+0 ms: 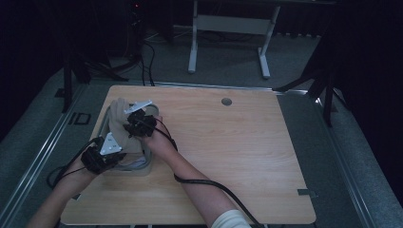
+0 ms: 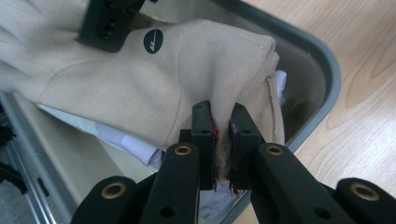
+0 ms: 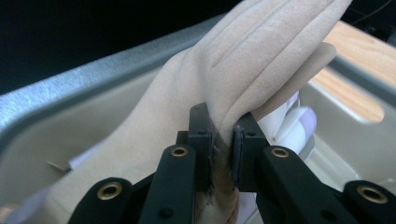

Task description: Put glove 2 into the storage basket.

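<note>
High view: a beige glove [image 1: 122, 124] is shown held over a grey tray [image 1: 148, 164] at the left part of the wooden table [image 1: 237, 152], gripped at one end by the left gripper [image 1: 115, 153] and at the other by the right gripper [image 1: 135, 118]. In the left gripper view, the jaws are seen nearly closed, a fold of the glove [image 2: 154, 88] near its cuff edge being pinched between the pads; white cloth [image 2: 126, 140] is seen beneath, inside the tray [image 2: 322, 88]. In the right gripper view, the jaws are likewise drawn close on a ridge of the glove [image 3: 243, 70], just below the finger seams, above the tray [image 3: 84, 84]. The glove's long axis is judged to run from the near-left to the far side of the tray, the fingertips pointed away from the person and the cuff toward the left gripper. Only thin folds are held, so slippage may be expected if the two hands are drawn apart too firmly; the white cloth below could also be caught and dragged out, and sagging fabric could snag on the tray rim
</note>
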{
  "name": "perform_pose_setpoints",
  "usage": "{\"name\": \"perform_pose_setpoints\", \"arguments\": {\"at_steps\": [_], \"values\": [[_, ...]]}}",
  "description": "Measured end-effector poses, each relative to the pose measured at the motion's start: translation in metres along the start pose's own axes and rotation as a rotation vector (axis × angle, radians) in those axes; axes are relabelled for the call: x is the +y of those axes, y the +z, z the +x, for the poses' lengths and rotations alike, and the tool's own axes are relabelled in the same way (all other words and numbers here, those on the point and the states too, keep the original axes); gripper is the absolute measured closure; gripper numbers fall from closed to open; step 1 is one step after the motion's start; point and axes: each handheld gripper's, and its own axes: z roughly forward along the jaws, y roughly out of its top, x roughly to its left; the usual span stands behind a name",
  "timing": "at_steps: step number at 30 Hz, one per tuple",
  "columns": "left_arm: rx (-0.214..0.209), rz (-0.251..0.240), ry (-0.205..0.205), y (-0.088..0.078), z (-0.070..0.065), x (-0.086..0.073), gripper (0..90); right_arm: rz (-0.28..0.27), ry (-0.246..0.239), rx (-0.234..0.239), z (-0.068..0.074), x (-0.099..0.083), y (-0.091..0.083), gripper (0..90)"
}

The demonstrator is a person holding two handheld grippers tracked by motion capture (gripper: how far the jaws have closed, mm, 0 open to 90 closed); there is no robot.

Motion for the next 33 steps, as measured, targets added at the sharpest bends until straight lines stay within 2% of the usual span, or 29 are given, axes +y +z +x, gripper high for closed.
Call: {"name": "perform_pose_setpoints", "arguments": {"at_steps": [7, 10, 14, 16, 18, 21, 23, 27, 28, 30, 32, 33], "values": [[-0.034, 0.017, -0.027, 0.015, 0.000, -0.006, 83.4, 0.064, 0.018, 0.008, -0.006, -0.012, 0.014, 79.4], [-0.049, 0.019, -0.041, 0.018, 0.002, -0.006, 83.2, 0.083, 0.007, 0.000, -0.005, -0.011, 0.016, 78.7], [-0.054, 0.024, -0.048, 0.018, 0.003, -0.006, 82.9, 0.099, 0.016, -0.002, -0.006, -0.010, 0.016, 77.0], [-0.059, 0.021, -0.065, 0.019, 0.004, -0.007, 82.7, 0.114, 0.020, 0.001, -0.007, -0.011, 0.017, 77.1], [-0.058, 0.022, -0.064, 0.019, 0.004, -0.007, 82.5, 0.115, 0.007, -0.008, -0.006, -0.012, 0.018, 76.0], [-0.060, 0.015, -0.071, 0.018, 0.004, -0.007, 80.9, 0.096, -0.013, -0.032, -0.004, -0.012, 0.015, 64.4], [-0.059, 0.005, -0.081, 0.017, 0.004, -0.007, 76.6, 0.075, -0.024, -0.037, -0.006, -0.012, 0.010, 55.6], [-0.053, -0.027, -0.104, 0.011, 0.004, -0.005, 64.3, 0.050, -0.038, -0.013, -0.011, -0.012, 0.000, 38.5], [-0.054, -0.039, -0.113, 0.009, 0.005, -0.004, 60.1, 0.060, -0.033, -0.006, -0.012, -0.012, -0.002, 31.3], [-0.052, -0.056, -0.136, 0.006, 0.004, -0.003, 48.0, 0.064, -0.057, 0.000, -0.014, -0.013, -0.007, 21.3], [-0.055, -0.081, -0.156, 0.003, 0.003, -0.001, 35.4, 0.044, -0.044, 0.011, -0.017, -0.013, -0.015, 16.3], [-0.076, -0.090, -0.167, 0.001, 0.003, 0.000, 31.2, 0.043, -0.035, 0.024, -0.018, -0.014, -0.018, 14.6]]}}
